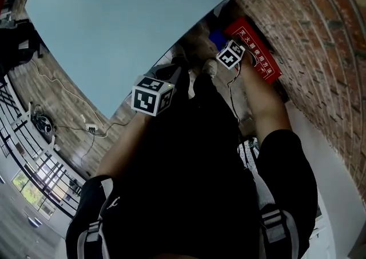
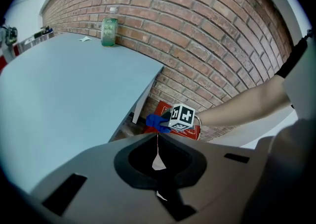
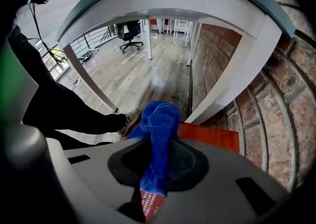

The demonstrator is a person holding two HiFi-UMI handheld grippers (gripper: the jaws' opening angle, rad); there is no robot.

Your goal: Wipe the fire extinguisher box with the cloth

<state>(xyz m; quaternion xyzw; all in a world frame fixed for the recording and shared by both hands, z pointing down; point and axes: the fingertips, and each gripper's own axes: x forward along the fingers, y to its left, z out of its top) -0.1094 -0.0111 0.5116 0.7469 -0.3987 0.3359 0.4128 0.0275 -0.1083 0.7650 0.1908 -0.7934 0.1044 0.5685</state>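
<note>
The right gripper point(image 3: 157, 166) is clamping the blue cloth point(image 3: 159, 124), bunched ahead of its jaws as a wiping pad, just beside the red fire extinguisher box point(image 3: 212, 138) standing against the brick wall point(image 3: 291, 119). The left gripper point(image 2: 158, 144) is hanging clear, jaws together and empty.

Fuzzy blue cloth point(image 3: 159, 119), smooth red box point(image 3: 212, 138), rough brick wall point(image 2: 207, 30), matt blue tabletop point(image 2: 64, 94), wooden plank floor point(image 3: 143, 69)

White Chinese characters run in a row along the red fire extinguisher box point(image 1: 264, 58), just beyond the right gripper point(image 1: 220, 43). They look like 灭火器使用方法. Under the blue cloth point(image 3: 158, 134) in that gripper's jaws, a red label point(image 3: 150, 205) carries white print too small to read.
</note>
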